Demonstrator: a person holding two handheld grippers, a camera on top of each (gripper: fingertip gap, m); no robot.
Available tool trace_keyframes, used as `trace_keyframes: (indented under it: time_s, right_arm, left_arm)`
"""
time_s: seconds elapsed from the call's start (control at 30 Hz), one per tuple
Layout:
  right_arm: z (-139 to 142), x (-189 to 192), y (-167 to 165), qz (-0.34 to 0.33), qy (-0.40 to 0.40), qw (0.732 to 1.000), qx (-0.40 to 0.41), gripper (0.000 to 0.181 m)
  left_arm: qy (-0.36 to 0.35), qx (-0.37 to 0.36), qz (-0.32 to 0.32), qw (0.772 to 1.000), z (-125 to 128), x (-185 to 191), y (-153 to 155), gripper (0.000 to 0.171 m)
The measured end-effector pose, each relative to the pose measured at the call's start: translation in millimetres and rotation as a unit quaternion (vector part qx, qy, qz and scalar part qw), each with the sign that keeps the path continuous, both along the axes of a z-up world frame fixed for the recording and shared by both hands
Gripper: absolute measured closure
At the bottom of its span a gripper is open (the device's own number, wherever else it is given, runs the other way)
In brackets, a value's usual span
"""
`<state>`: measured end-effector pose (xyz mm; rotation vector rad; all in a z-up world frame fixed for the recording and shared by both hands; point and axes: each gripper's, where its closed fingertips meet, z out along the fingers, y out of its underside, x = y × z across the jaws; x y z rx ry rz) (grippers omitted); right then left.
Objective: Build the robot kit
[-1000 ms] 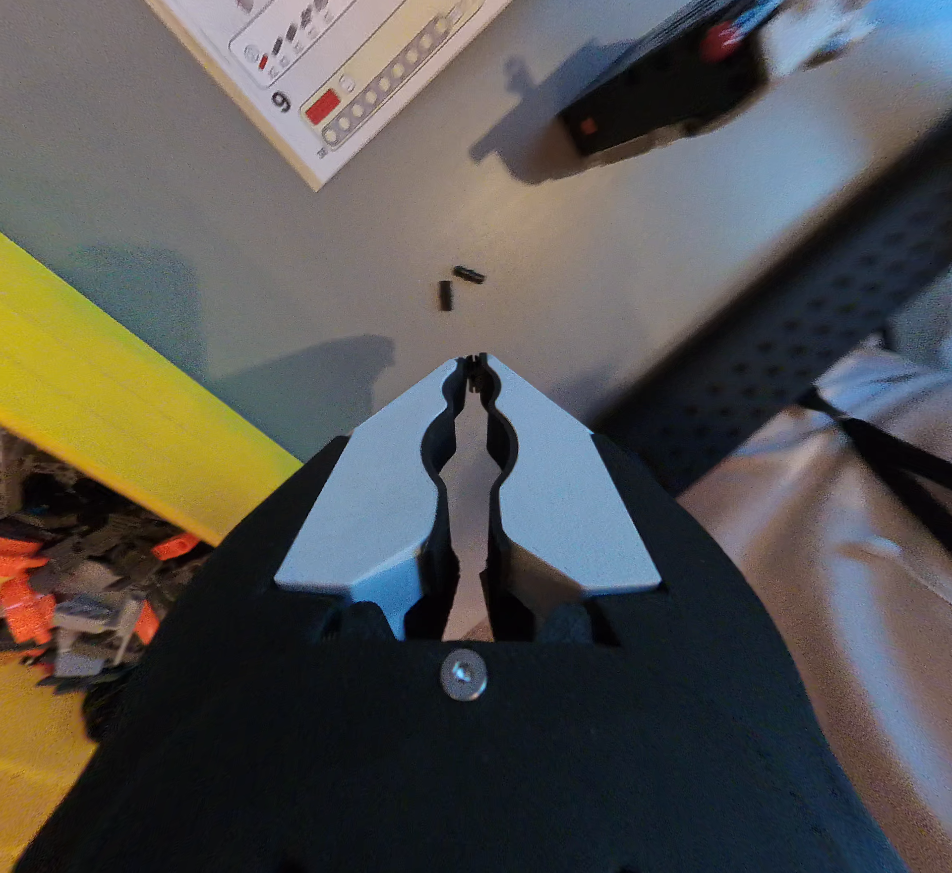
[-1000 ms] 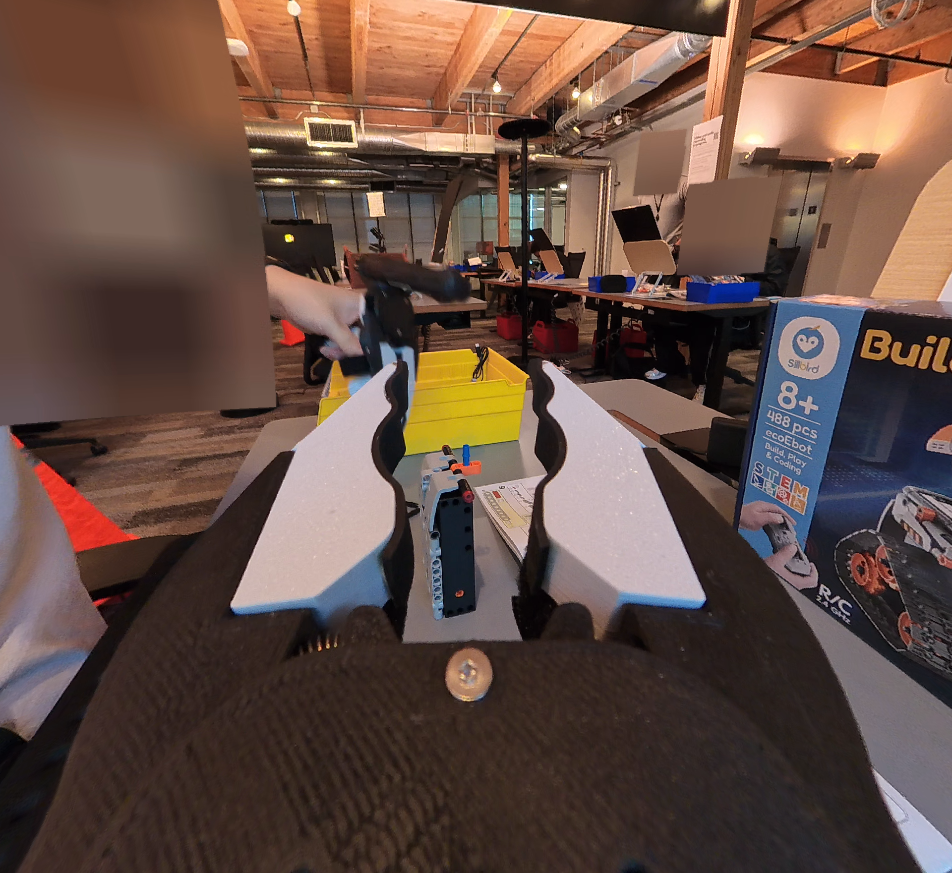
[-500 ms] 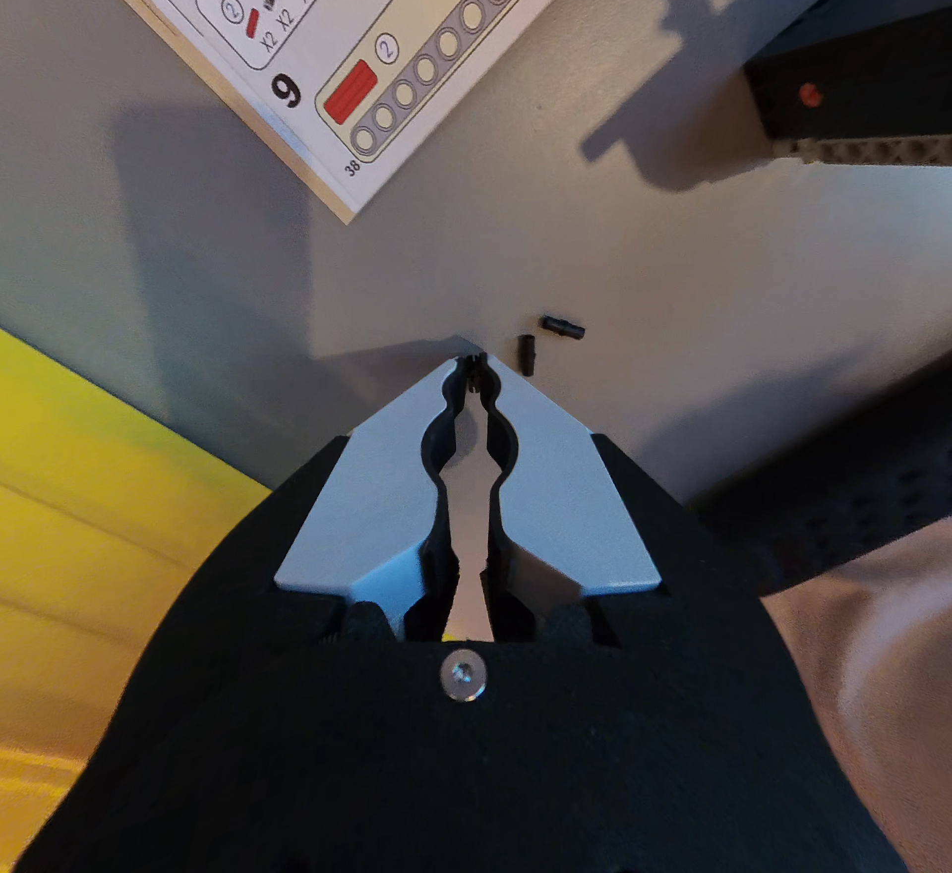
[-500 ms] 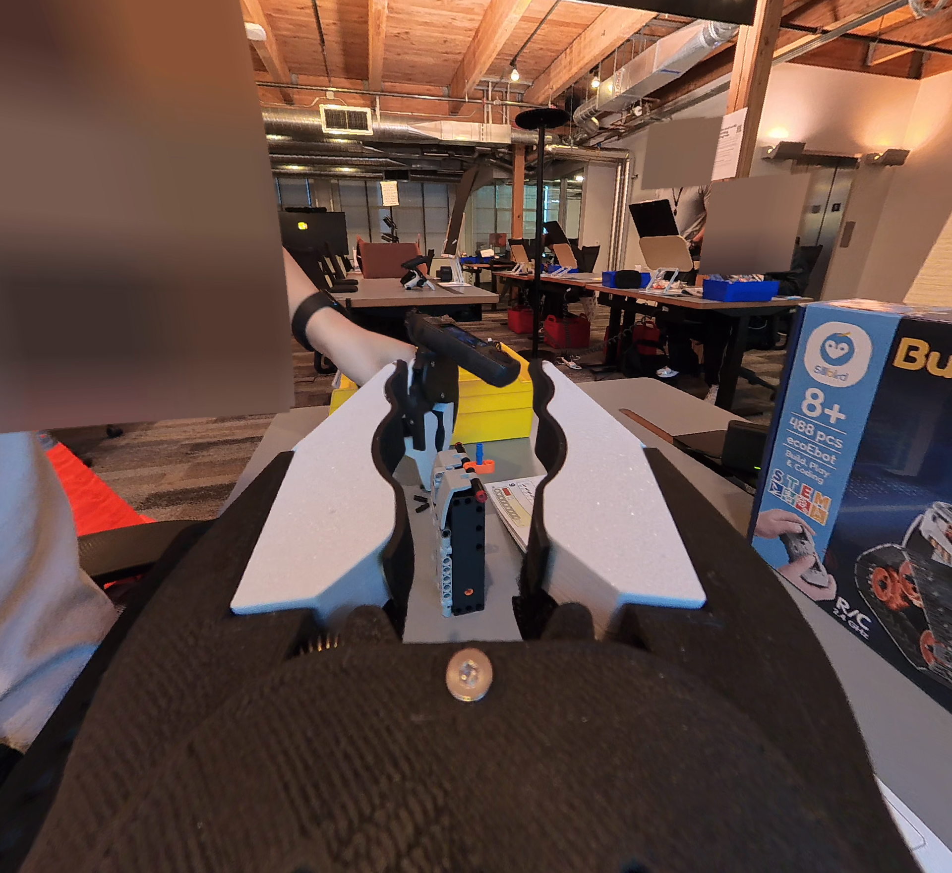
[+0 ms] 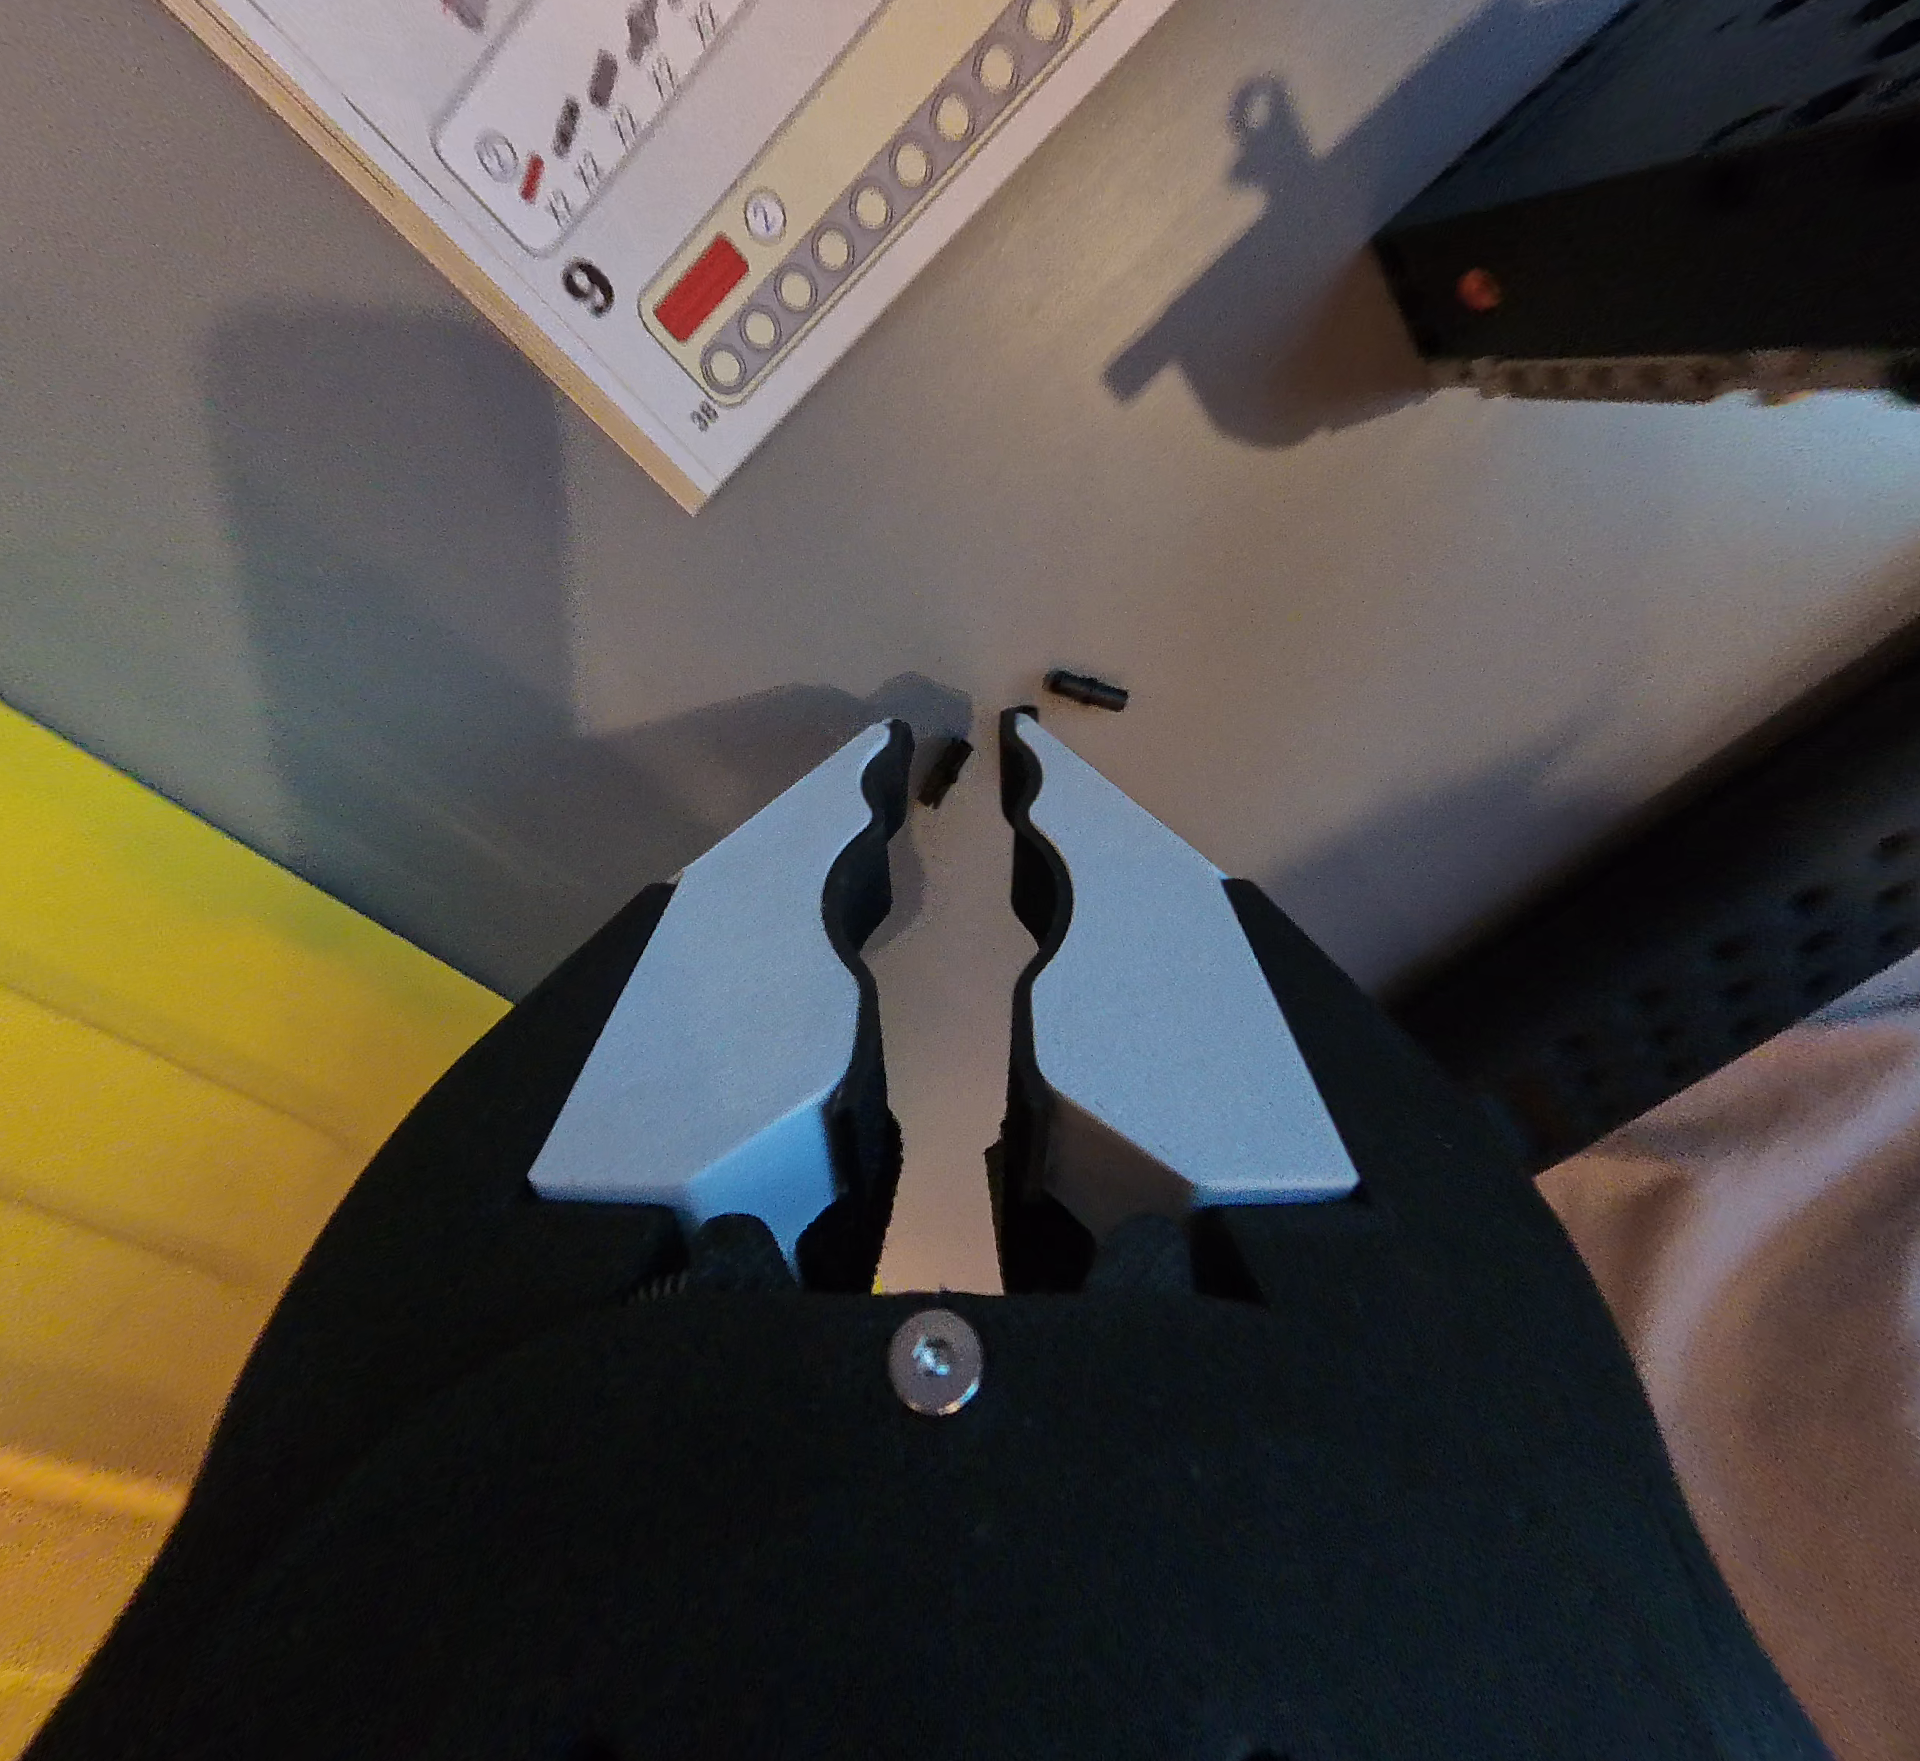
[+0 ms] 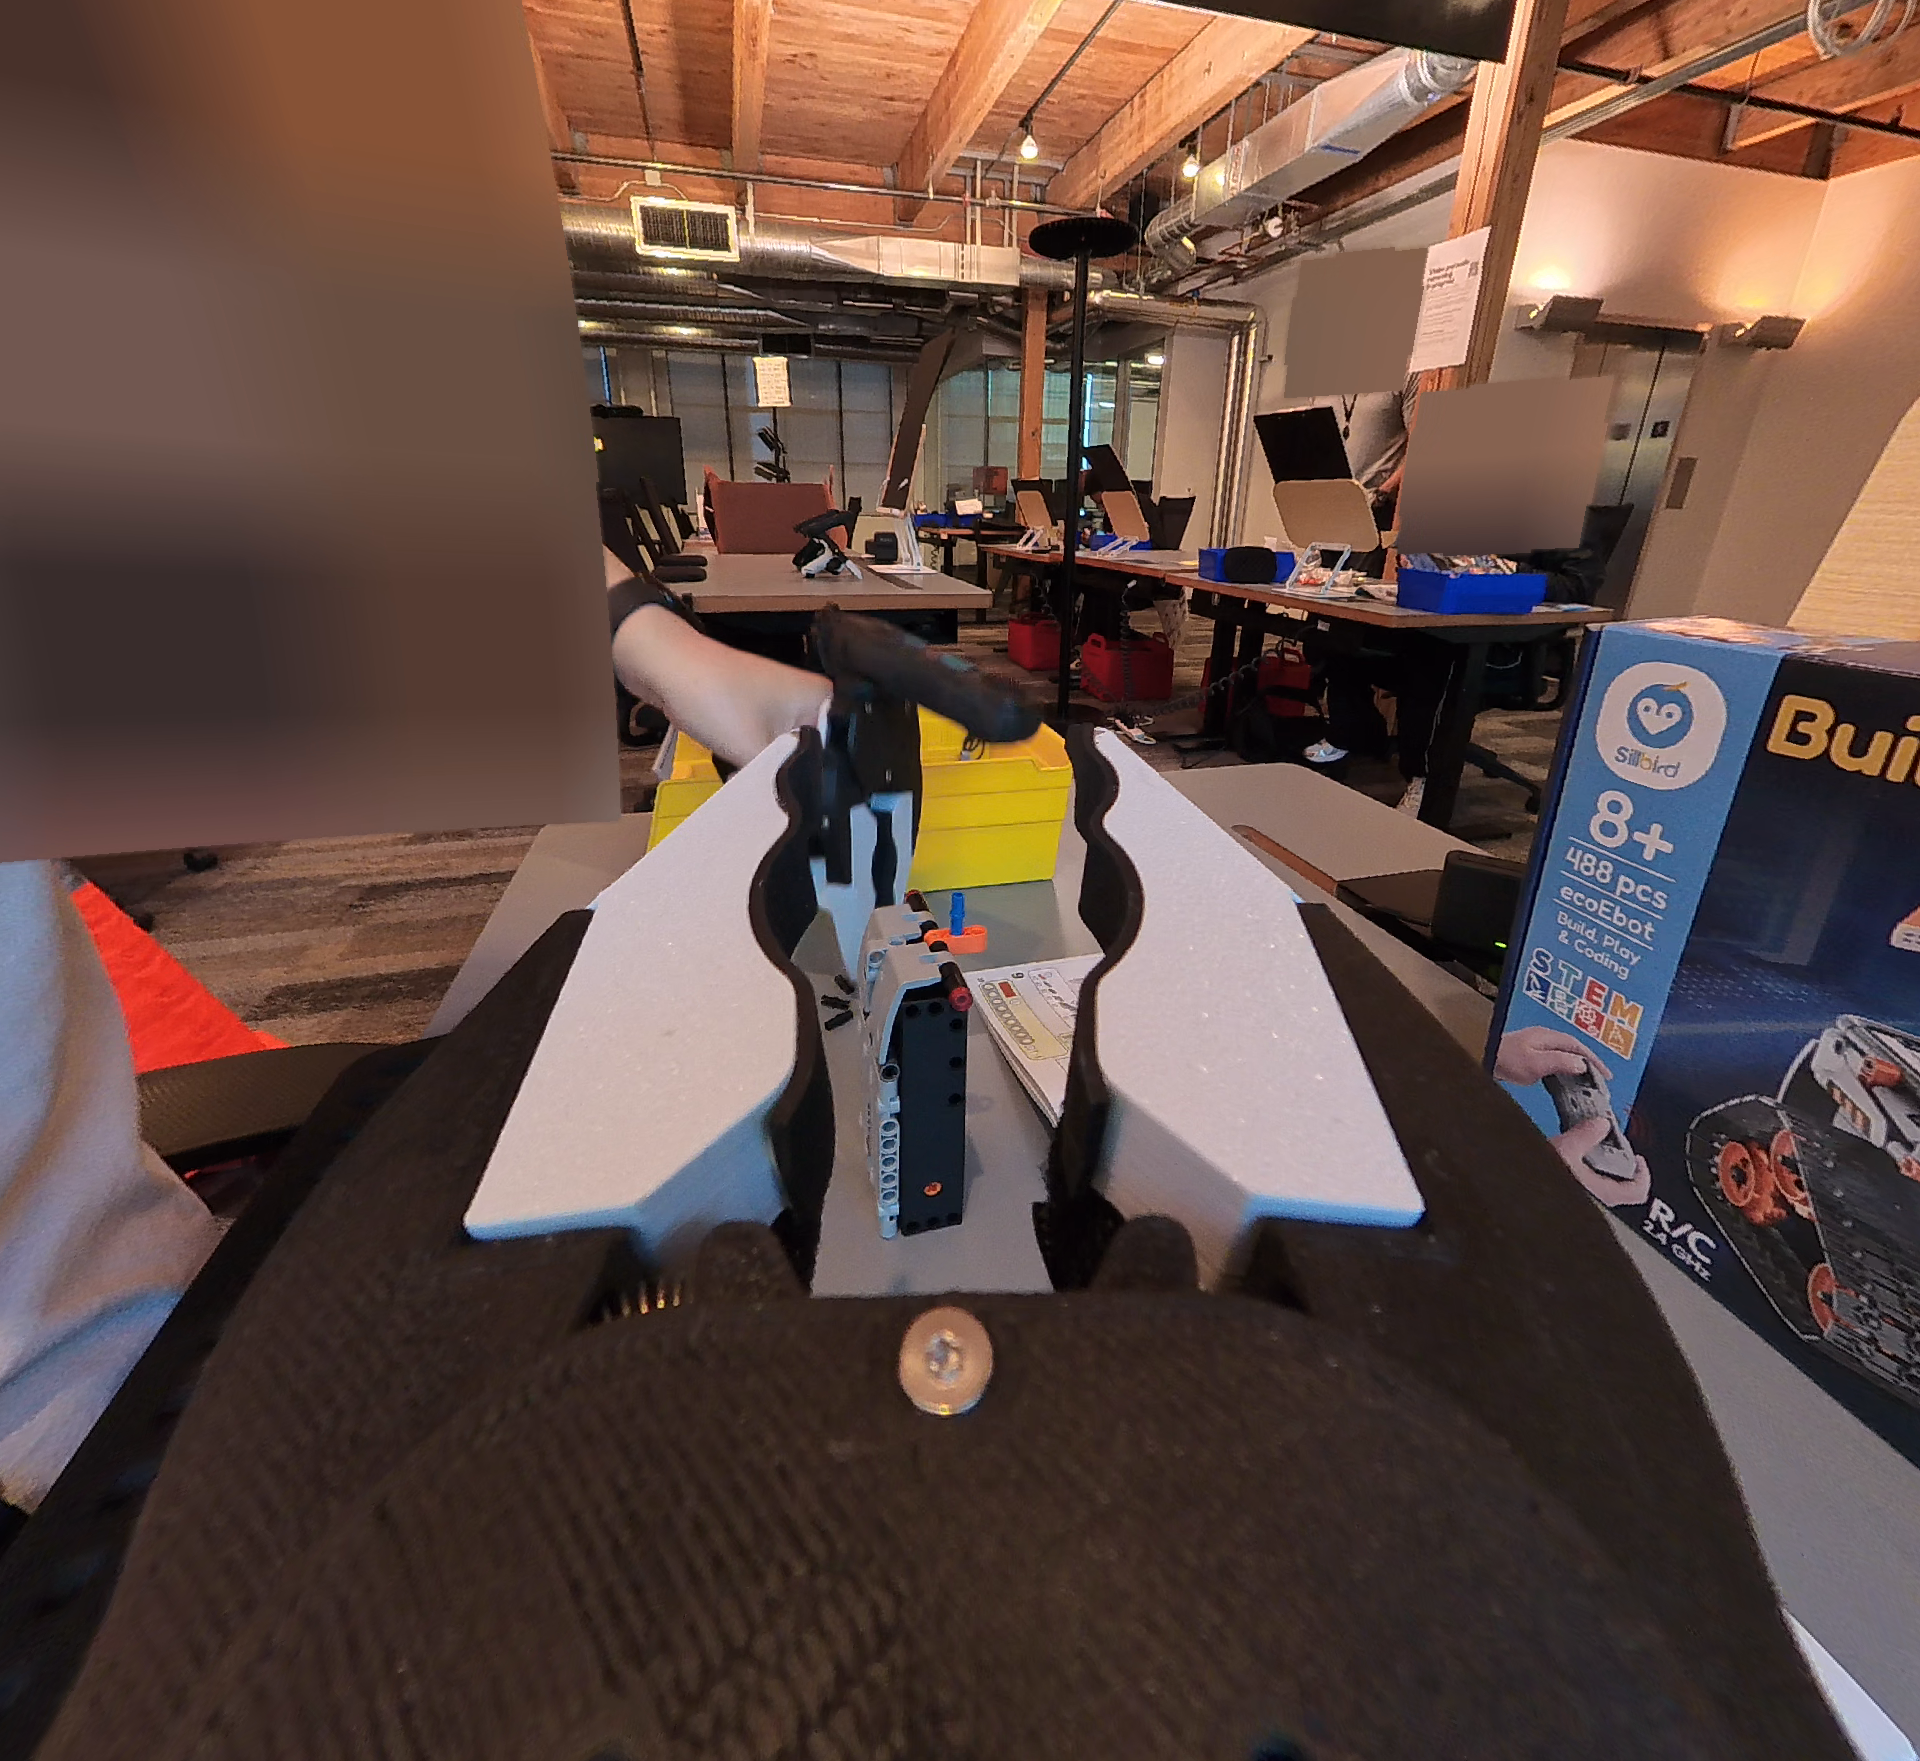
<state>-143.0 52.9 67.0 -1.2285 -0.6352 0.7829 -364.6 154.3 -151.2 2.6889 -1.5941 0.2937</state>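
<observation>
My left gripper [image 5: 956,729] is open a little, close above the grey table [image 5: 1247,568]. A small black pin [image 5: 943,769] lies loose between its fingertips, nearer the left finger. A second black pin [image 5: 1086,690] lies just beyond the right fingertip, and a third peeks out at that tip. My right gripper [image 6: 940,755] is open and empty. A black and grey brick assembly [image 6: 925,1088] stands on the table between its fingers, farther on. The right wrist view also shows the left gripper [image 6: 873,776] held by a hand, above the pins [image 6: 836,1010].
An open instruction booklet [image 5: 727,101] lies beyond the pins. The black assembly [image 5: 1662,205] is to the far right. A yellow bin [image 5: 156,984] is on the left. A blue and black toy box [image 6: 1714,984] stands on the right. A black perforated panel [image 5: 1662,932] borders the table. Tip to tip, the grippers are about 35 cm apart.
My left gripper came down beside the two loose pins and opened, letting go of the black pin it held at its tips. The right gripper barely moved.
</observation>
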Motion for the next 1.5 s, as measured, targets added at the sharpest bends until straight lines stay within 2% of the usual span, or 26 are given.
trace_keyframes:
  time_s: [0.1,0.17,0.23,0.3,0.37,0.4,0.47,0.57,0.63,0.7,0.77,0.83,1.07,1.5]
  right_arm:
    - [-0.1,0.6,-0.2,-0.002,-0.001,1.000,0.000,0.133]
    - [0.7,1.4,-0.6,-0.003,-0.001,1.000,0.002,0.133]
    - [2.7,2.3,-1.4,-0.003,0.003,1.000,0.004,0.133]
    - [4.7,3.0,-2.4,-0.004,0.005,1.000,0.008,0.133]
    - [5.6,3.5,-2.3,-0.006,0.006,1.000,0.009,0.133]
    - [5.4,3.7,-1.8,-0.007,0.006,1.000,0.009,0.133]
    - [3.4,3.2,0.0,-0.009,0.002,1.000,0.006,0.133]
    - [0.2,3.7,3.0,-0.011,0.002,1.000,0.000,0.133]
    - [-1.4,5.4,5.1,-0.013,0.005,1.000,-0.003,0.133]
    - [-1.0,7.0,5.6,-0.013,0.011,1.000,-0.004,0.133]
    - [-0.1,9.6,6.0,-0.014,0.018,1.000,-0.004,0.133]
    - [0.4,12.4,6.4,-0.017,0.022,1.000,-0.005,0.133]
    - [2.5,15.2,5.1,-0.018,0.027,0.999,-0.002,0.133]
    - [6.7,10.0,-0.8,-0.007,0.024,1.000,0.006,0.133]
  left_arm:
    - [-0.050,0.026,-0.002,0.998,34.4,10.9,7.3,0.156]
    - [-0.100,0.067,-0.006,0.993,72.0,14.9,16.3,0.161]
    - [-0.147,0.128,-0.002,0.981,116.4,8.2,31.0,0.158]
    - [-0.172,0.192,0.006,0.966,155.2,-15.0,50.5,0.157]
    - [-0.144,0.239,0.027,0.960,170.8,-57.6,73.6,0.157]
    - [-0.120,0.252,0.039,0.959,170.5,-81.2,85.3,0.162]
    - [-0.053,0.260,0.074,0.961,154.5,-132.2,107.8,0.161]
    - [-0.006,0.202,0.118,0.972,111.9,-180.8,120.5,0.165]
    - [0.019,0.163,0.083,0.983,83.7,-196.6,119.1,0.166]
    - [0.079,0.187,0.018,0.979,62.5,-218.2,129.4,0.159]
    - [0.121,0.220,-0.039,0.967,47.8,-231.9,139.4,0.165]
    - [0.136,0.214,-0.066,0.965,34.6,-236.0,140.6,0.163]
    - [0.148,0.186,-0.056,0.970,7.7,-239.8,147.3,0.160]
    - [0.211,0.188,-0.054,0.958,-5.8,-248.6,151.7,0.171]
